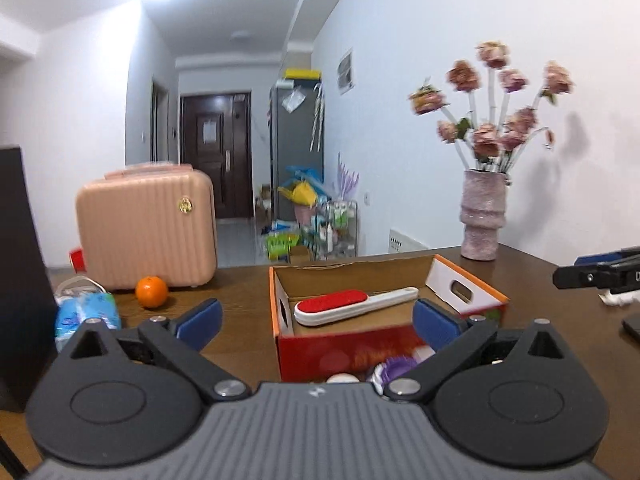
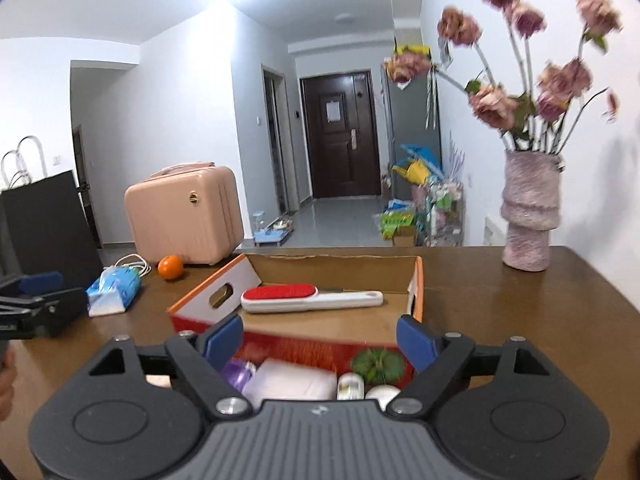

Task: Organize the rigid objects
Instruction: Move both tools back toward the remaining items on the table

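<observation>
Wooden table (image 2: 500, 304) with box (image 2: 418, 284), vase (image 2: 528, 220)

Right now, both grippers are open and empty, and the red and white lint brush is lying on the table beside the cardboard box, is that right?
Not quite. The lint brush lies inside the cardboard box, on its floor, not beside it on the table; the right wrist view shows this plainly. The rest holds: the left gripper and the right gripper are both open and empty.

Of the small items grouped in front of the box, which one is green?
The round ribbed green item, rightmost in the cluster by the cardboard box. Its neighbours are a purple item, a white pack and pale pieces.
</observation>
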Tool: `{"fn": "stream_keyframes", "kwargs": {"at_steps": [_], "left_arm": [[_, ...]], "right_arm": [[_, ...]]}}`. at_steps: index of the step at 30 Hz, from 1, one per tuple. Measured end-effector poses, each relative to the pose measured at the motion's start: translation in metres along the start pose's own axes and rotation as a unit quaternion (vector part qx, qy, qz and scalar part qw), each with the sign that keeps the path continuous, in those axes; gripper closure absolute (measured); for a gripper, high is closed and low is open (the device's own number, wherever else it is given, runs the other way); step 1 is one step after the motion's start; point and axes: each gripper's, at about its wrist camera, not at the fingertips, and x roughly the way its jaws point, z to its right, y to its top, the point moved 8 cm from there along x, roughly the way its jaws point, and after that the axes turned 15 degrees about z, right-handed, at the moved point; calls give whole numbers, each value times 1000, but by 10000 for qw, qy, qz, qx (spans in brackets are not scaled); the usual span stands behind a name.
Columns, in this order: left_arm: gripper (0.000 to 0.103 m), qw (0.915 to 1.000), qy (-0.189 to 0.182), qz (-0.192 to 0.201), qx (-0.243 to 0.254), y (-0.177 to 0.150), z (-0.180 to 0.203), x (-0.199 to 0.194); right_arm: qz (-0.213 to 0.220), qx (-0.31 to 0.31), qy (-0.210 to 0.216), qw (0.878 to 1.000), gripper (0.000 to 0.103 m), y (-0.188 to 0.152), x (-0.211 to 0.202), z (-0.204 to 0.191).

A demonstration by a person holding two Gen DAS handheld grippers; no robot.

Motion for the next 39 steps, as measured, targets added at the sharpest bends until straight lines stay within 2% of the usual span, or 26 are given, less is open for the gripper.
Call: {"fn": "stream_keyframes", "kwargs": {"at_steps": [4,12,18,26,28,30,35,39], "left_arm": [[0,9999,-59,58,-92,-3,8,-43],[0,9998,-119,11,-149,-16,21,-93],[0,9996,-187,-54,-211,-30,29,-122],[0,9992,-81,-313,-214,-49,29,-140],[0,9992,-103,-316,-228,-52,29,-136],[0,9986,-24,-459,-275,-60,27,-128],[0,9945,6,-944,-447,-88,25,-102],[0,9921,27,-1182,-425,-101,20,-73]], "right_arm": [[240,26,-295,9993,10,-15,-48,-10],[254,114,-440,9986,9,-53,-118,-32],[269,-4,-646,9975,8,-71,-150,-41],[239,-216,-694,9971,7,-82,-162,-57],[312,-218,-652,9971,2,-83,-163,-58],[288,-233,-688,9969,2,-87,-159,-57],[-25,-135,-706,9974,8,-108,-137,-49],[-319,54,-721,9969,18,-121,-108,-38]]}}
